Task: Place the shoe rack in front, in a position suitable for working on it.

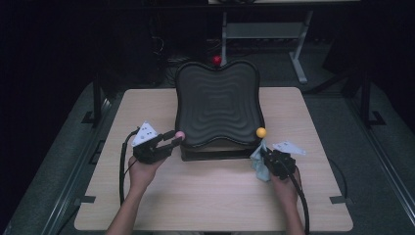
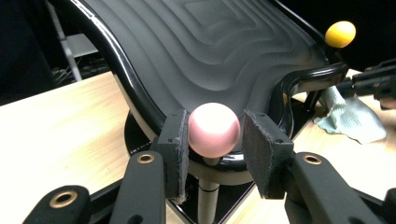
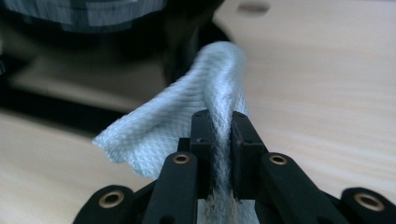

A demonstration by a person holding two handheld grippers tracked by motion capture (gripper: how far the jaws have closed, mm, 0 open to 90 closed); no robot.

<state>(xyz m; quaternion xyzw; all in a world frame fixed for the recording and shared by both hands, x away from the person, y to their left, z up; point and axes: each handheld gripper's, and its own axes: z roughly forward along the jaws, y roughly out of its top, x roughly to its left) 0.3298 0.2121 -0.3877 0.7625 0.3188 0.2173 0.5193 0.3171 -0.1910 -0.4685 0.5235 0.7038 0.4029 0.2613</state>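
Setting: a dim room, a light wooden table point(image 1: 210, 196) across the middle and lower frame of the high view, dark floor and a grey metal stand point(image 1: 264, 32) behind it.

Item one, lower left of the high view: my left gripper point(image 1: 176, 139), held in the person's left hand point(image 1: 142, 171), reaching rightward. In the left gripper view I see the pink ball knob point(image 2: 214, 129) between its pads point(image 2: 180, 154); one pad touches the ball, the other stands a hair off it, so the jaws are slightly apart around the knob, not clamped.

Item two, lower right of the high view: my right gripper point(image 1: 266, 159), in the right hand point(image 1: 286, 188). Its jaws are together, clamped on a pale blue cloth point(image 3: 187, 126), which bulges up between them and hangs toward the table beside the tray.

Item three, centre: a black ribbed tray point(image 1: 218, 105) on a black base, tilted up toward the far side. A yellow ball knob point(image 1: 261, 132) sits at its near right corner, a red ball knob point(image 1: 216, 60) at its far edge.
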